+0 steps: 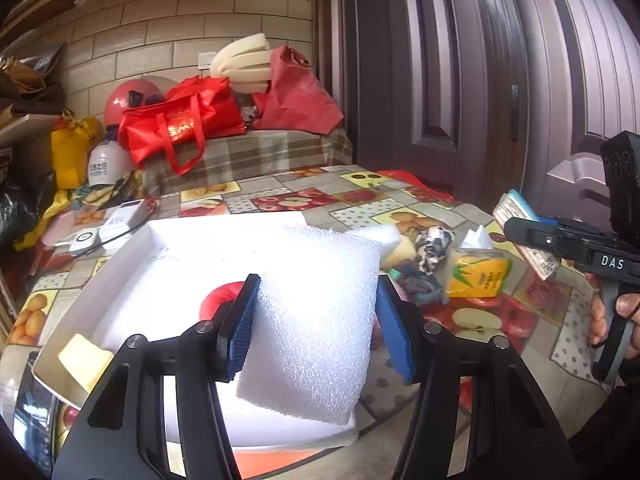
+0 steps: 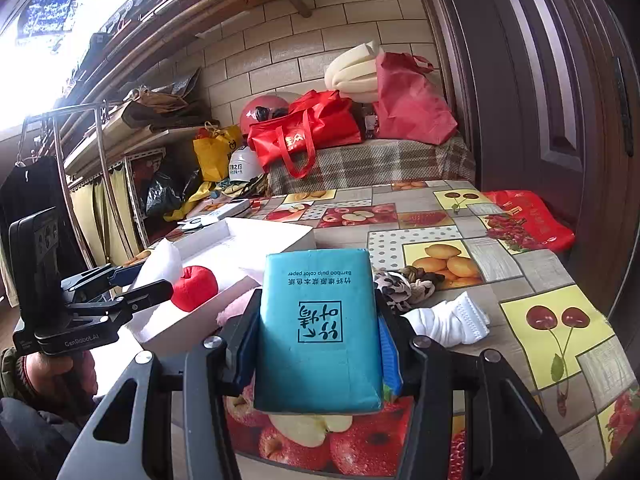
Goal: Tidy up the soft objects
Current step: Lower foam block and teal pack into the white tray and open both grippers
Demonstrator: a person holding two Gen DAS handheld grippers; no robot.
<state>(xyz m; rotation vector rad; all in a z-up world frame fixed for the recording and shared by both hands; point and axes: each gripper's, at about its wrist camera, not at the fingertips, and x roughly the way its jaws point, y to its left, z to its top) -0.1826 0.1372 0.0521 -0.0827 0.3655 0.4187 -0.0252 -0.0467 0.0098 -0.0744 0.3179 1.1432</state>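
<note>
My left gripper (image 1: 316, 320) is shut on a white foam block (image 1: 316, 320) and holds it above the white box (image 1: 132, 252). A red soft apple (image 2: 195, 287) lies in the box; it also shows in the left wrist view (image 1: 216, 300), partly hidden. My right gripper (image 2: 316, 336) is shut on a teal tissue pack (image 2: 318, 332) above the table, right of the box (image 2: 280, 236). In the left wrist view the right gripper (image 1: 532, 236) shows at the right with the pack.
On the fruit-pattern tablecloth (image 2: 520, 264) lie a spotted cloth bundle (image 2: 394, 286), a white mask (image 2: 452, 320), a yellow tissue pack (image 1: 478, 276) and a pink fluffy thing (image 2: 234, 310). A yellow sponge (image 1: 84, 360) sits at the box's near corner. Red bags (image 1: 184, 124) are piled behind.
</note>
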